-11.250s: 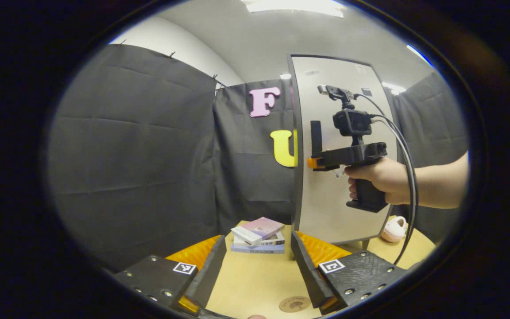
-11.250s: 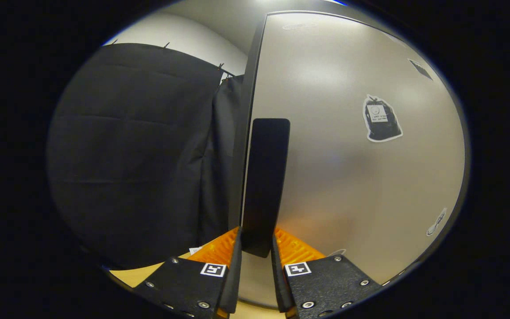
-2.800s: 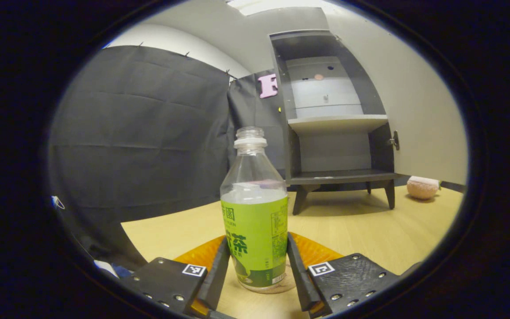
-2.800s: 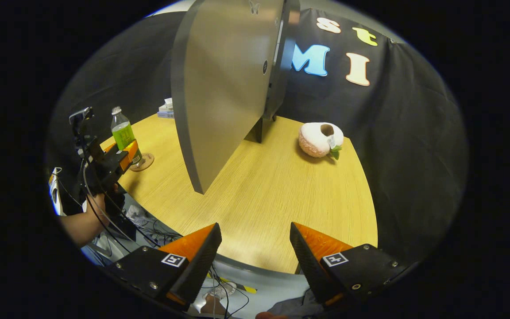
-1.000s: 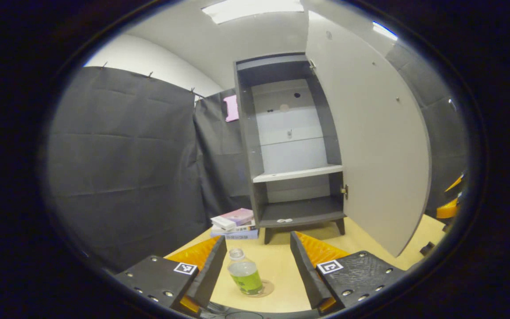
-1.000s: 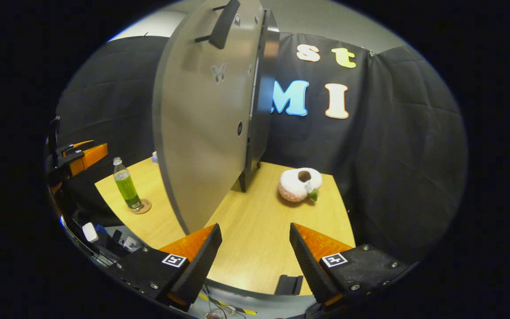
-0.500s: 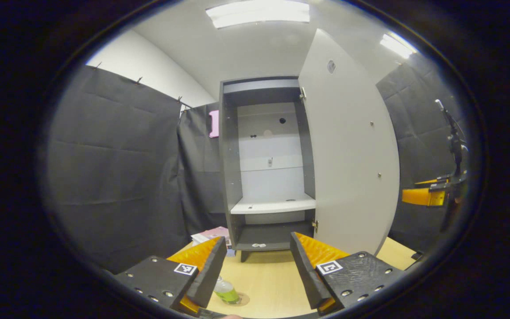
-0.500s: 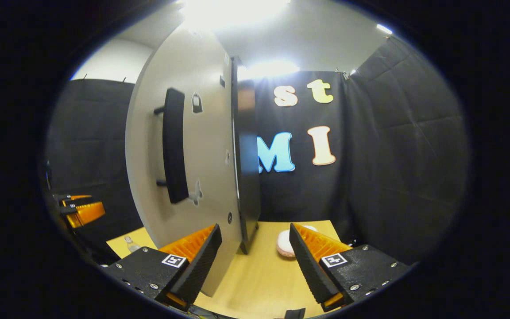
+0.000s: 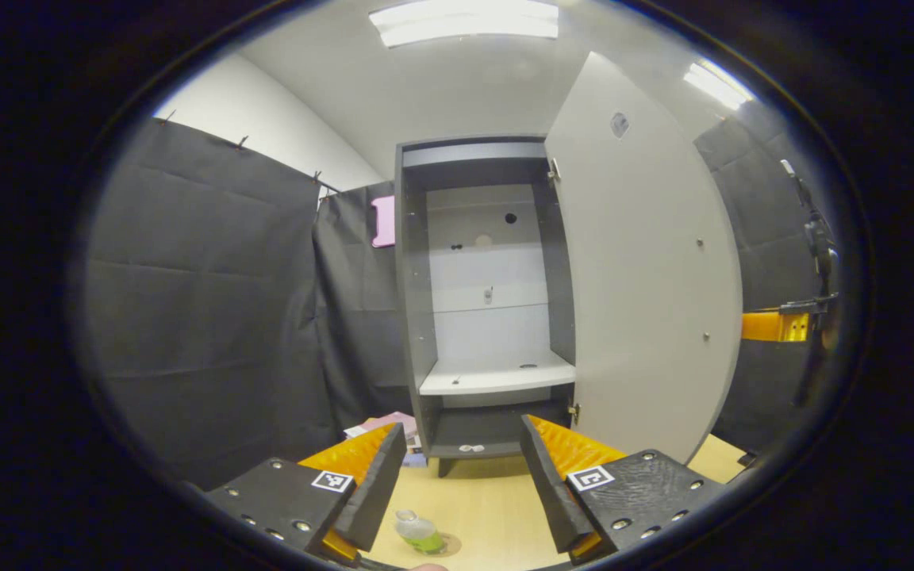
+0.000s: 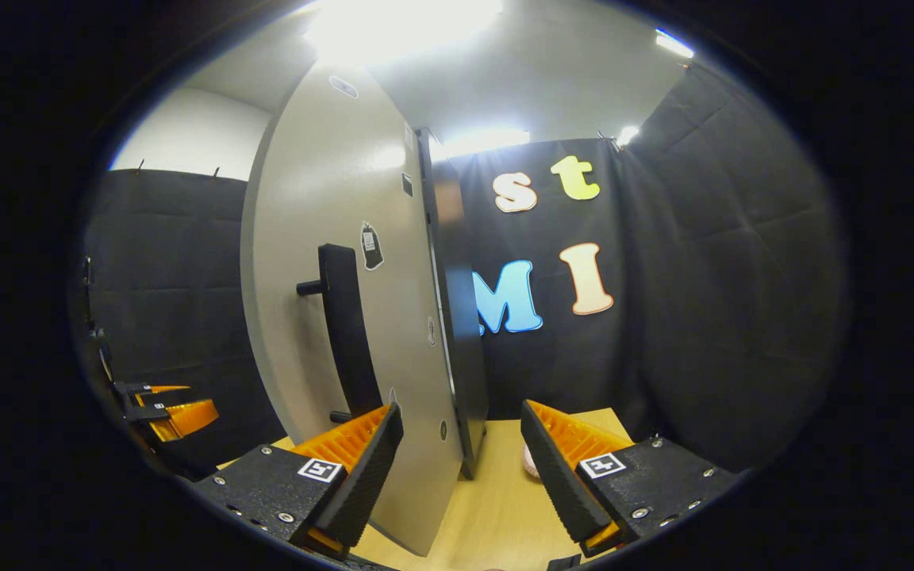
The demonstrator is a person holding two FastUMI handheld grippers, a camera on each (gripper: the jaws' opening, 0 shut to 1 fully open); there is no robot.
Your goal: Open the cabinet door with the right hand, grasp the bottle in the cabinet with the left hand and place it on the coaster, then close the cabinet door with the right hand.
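The bottle (image 9: 419, 532) sits low at the bottom of the left gripper view, its lower half cut by the edge, and the coaster (image 9: 449, 544) under it peeks out only as a sliver. Books (image 9: 382, 424) are mostly hidden behind the left gripper's finger (image 9: 362, 468). In the right gripper view, the pink plush (image 10: 529, 461) is nearly all covered by a finger (image 10: 564, 456). Two small bits on the cabinet's (image 9: 413, 317) bottom shelf are too tiny to tell.

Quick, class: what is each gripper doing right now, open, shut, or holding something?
Left gripper: open, holding nothing; the bottle stands below on the coaster.
Right gripper: open, empty, near the cabinet door.
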